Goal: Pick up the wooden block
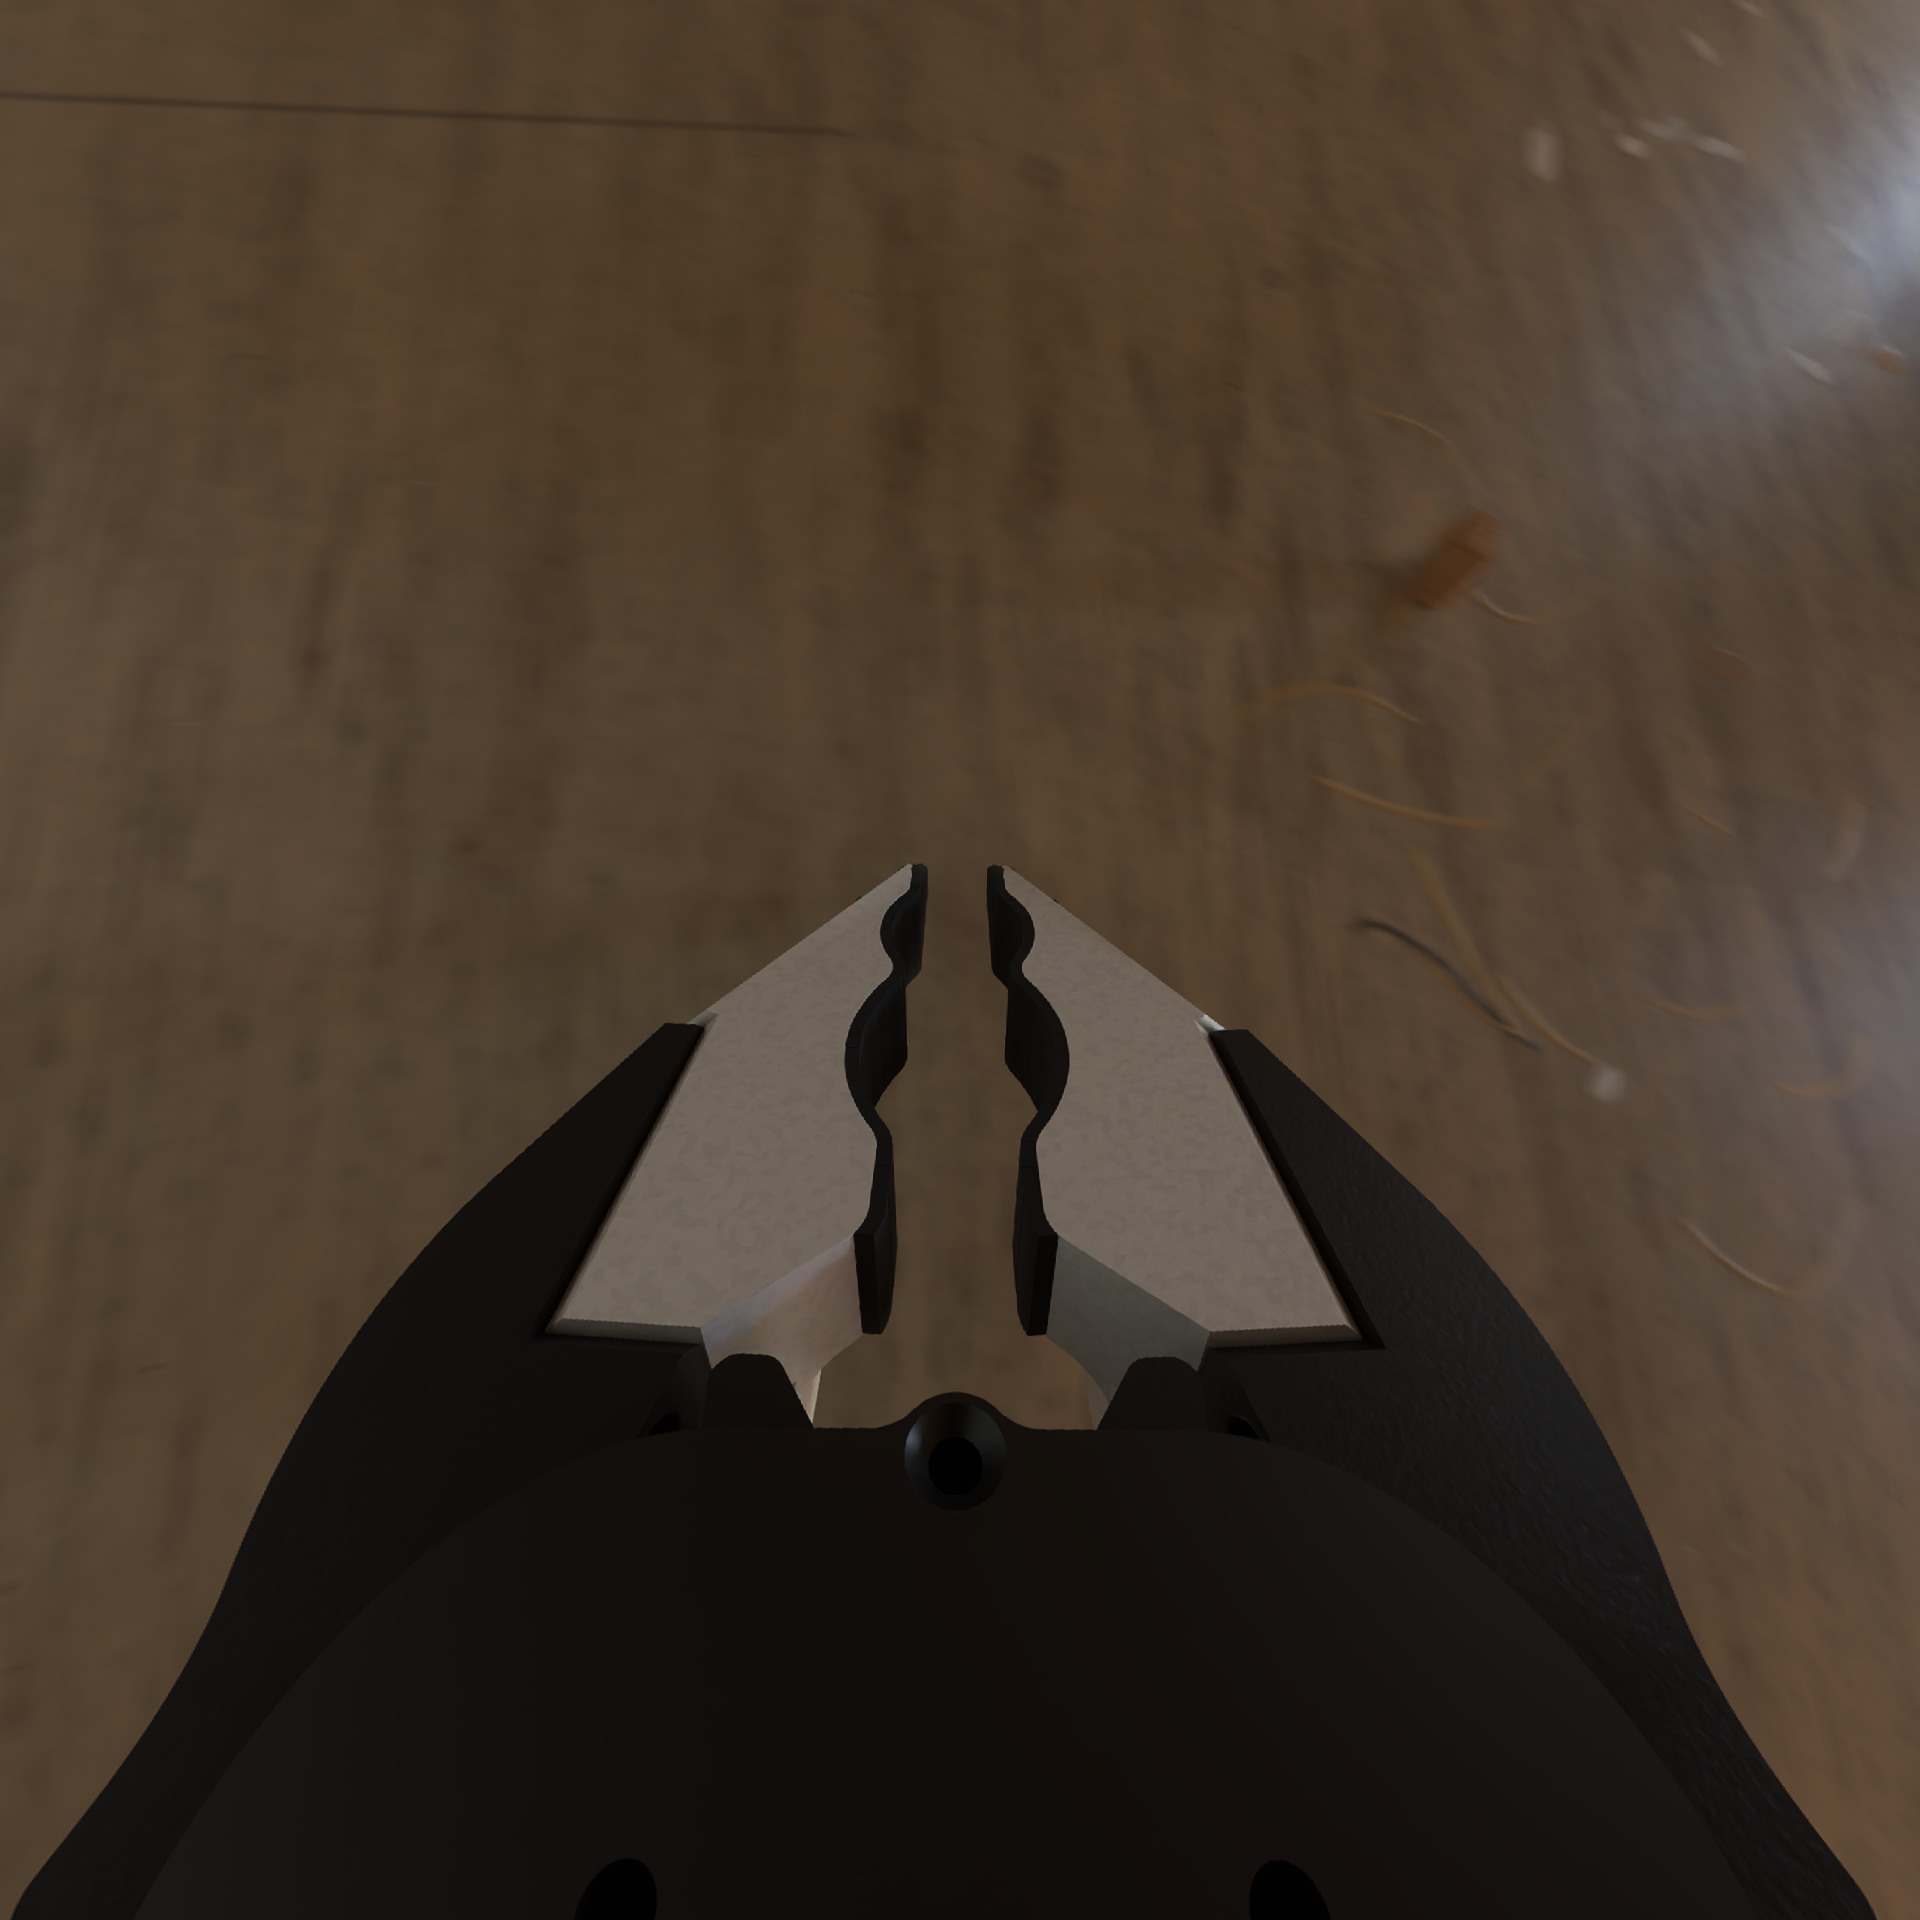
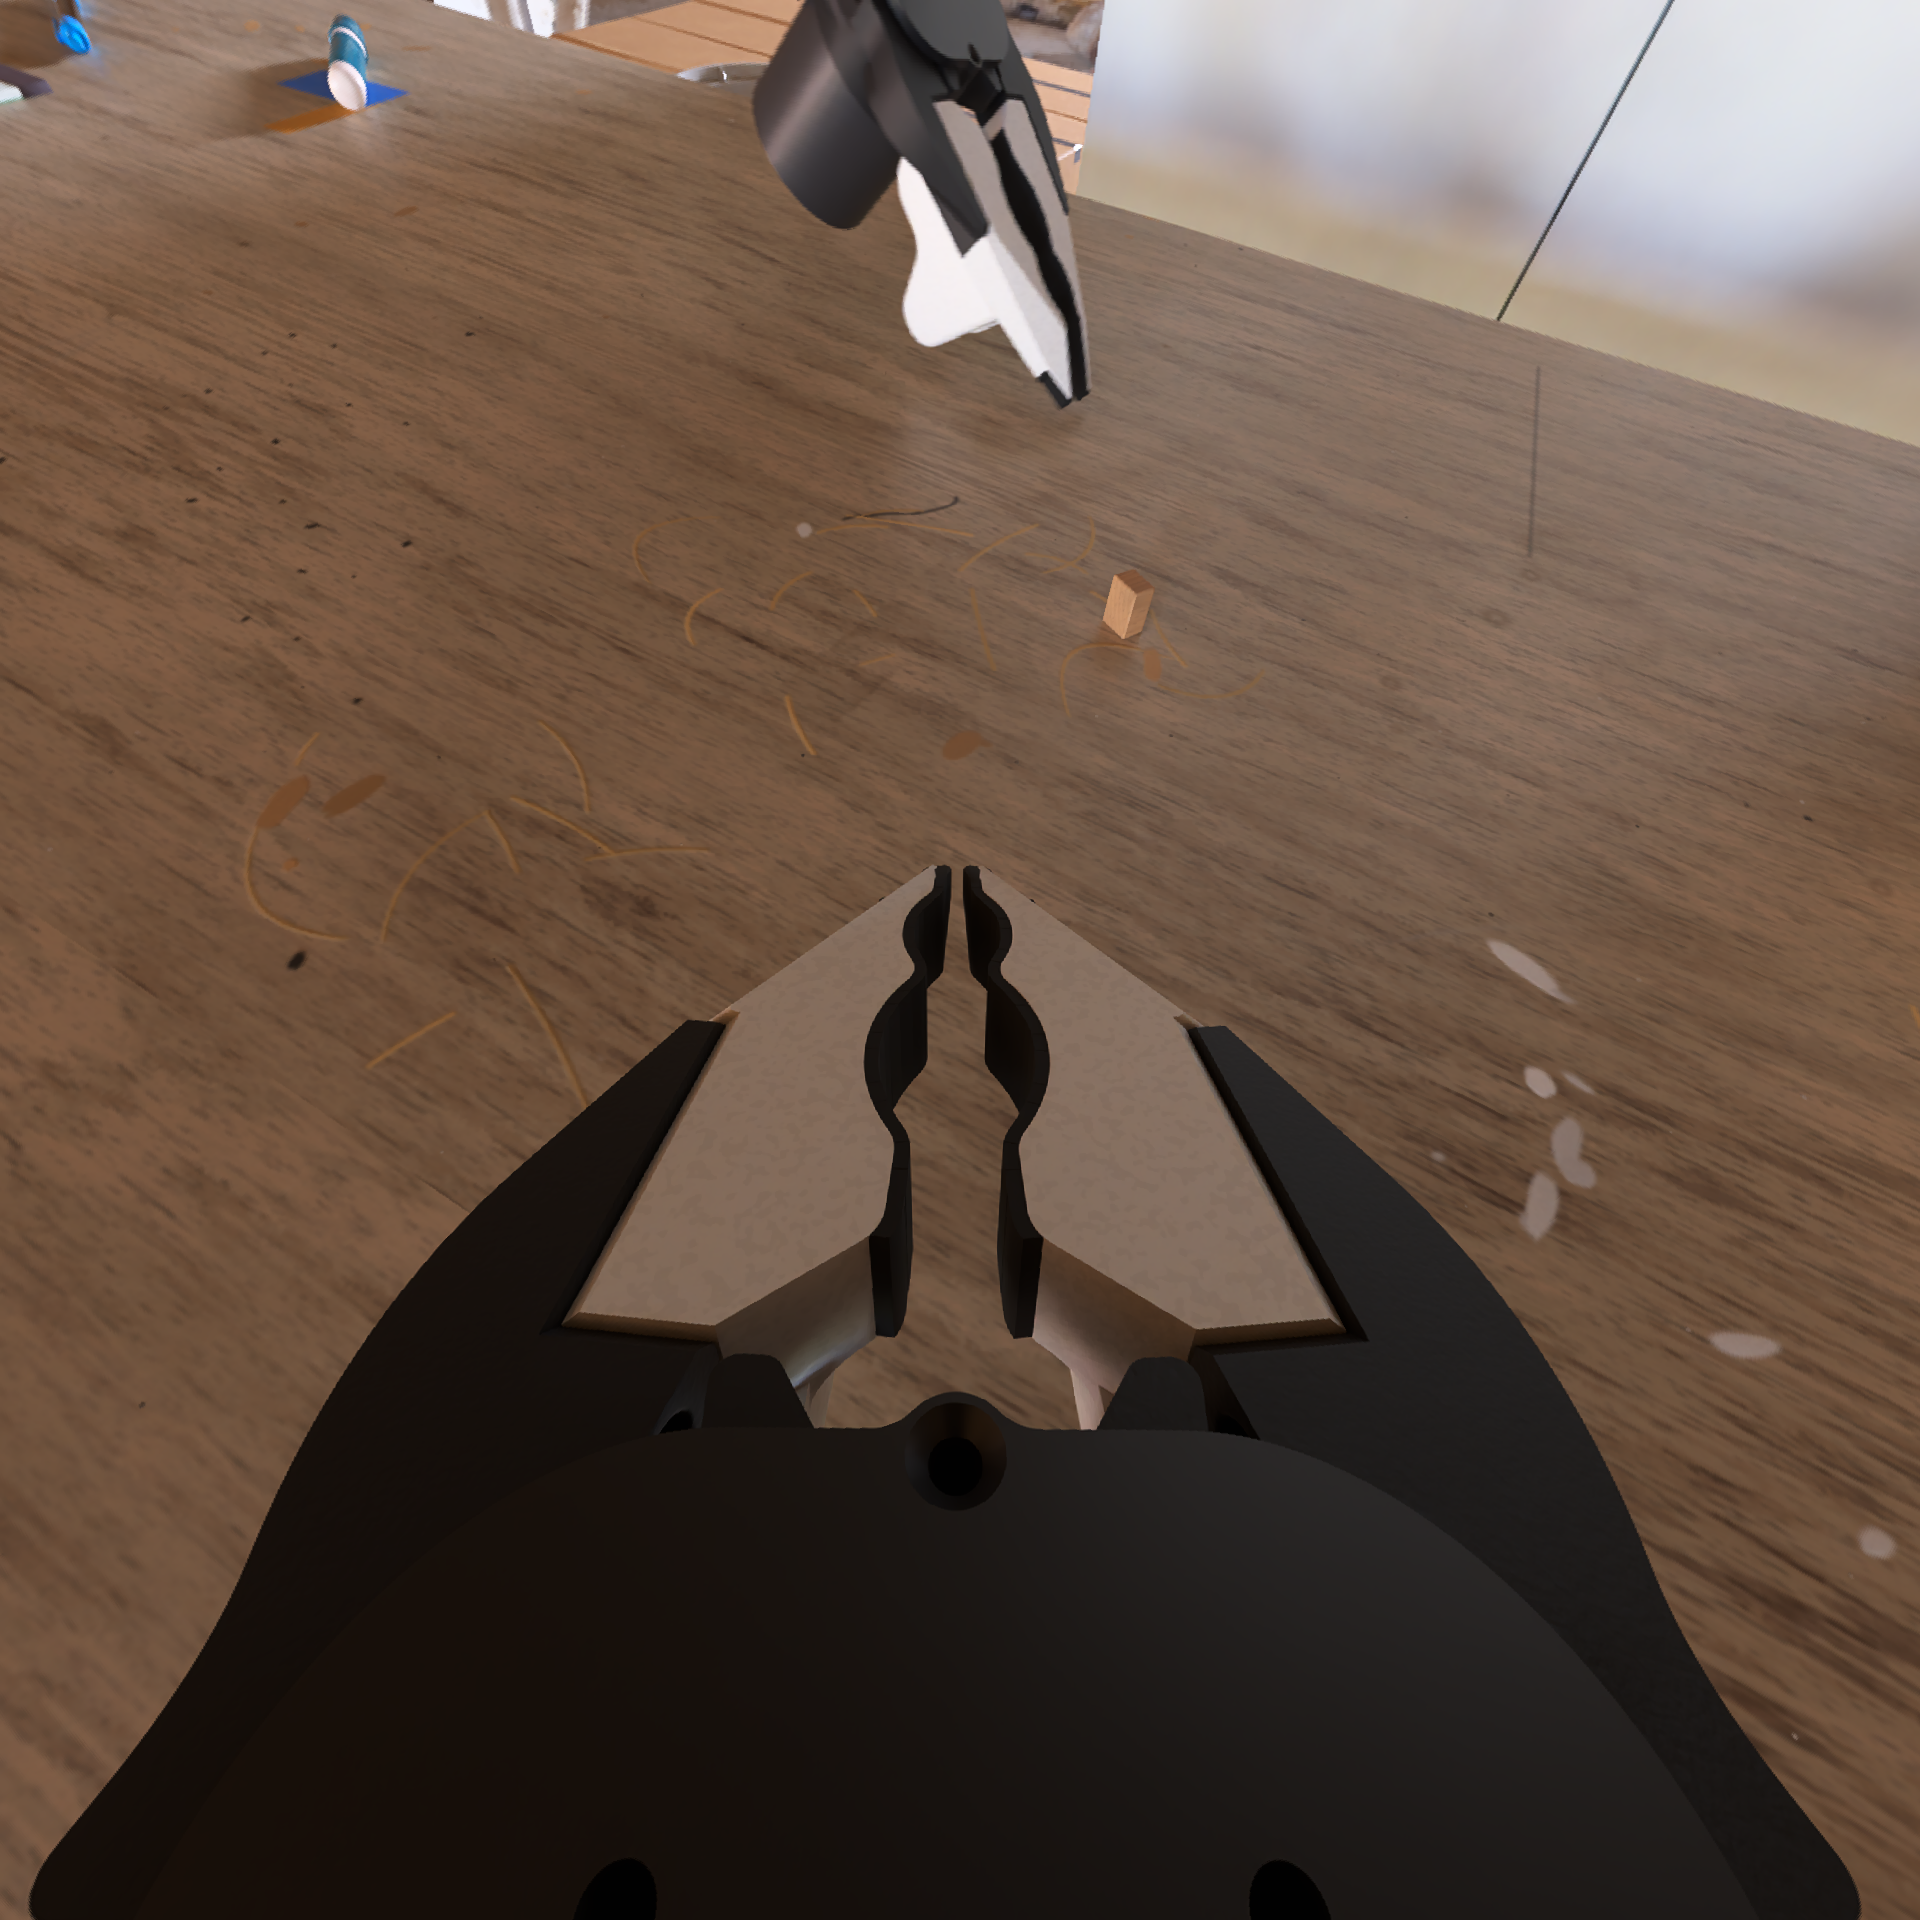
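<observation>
The wooden block (image 2: pixel 1127 605) is a small light-tan piece standing on the wooden table (image 2: pixel 416 468), ahead and a little right of my right gripper (image 2: pixel 957 871). The right gripper's jaws are shut and empty, well short of the block. My left gripper (image 2: pixel 1065 390) hovers above the table beyond the block, pointing down, with nothing in it. In the left wrist view the left gripper (image 1: pixel 956 871) shows a narrow slit between its tips, and the block (image 1: pixel 1449 566) is a blurred orange-brown spot ahead to the right.
Curved orange scratch marks (image 2: pixel 831 603) surround the block. A blue-and-white object (image 2: pixel 348 62) on a blue mat lies at the far left, with another blue item (image 2: pixel 71 26) beyond it. The table's far edge (image 2: pixel 1455 312) runs behind the left gripper. White flecks (image 2: pixel 1558 1143) lie at right.
</observation>
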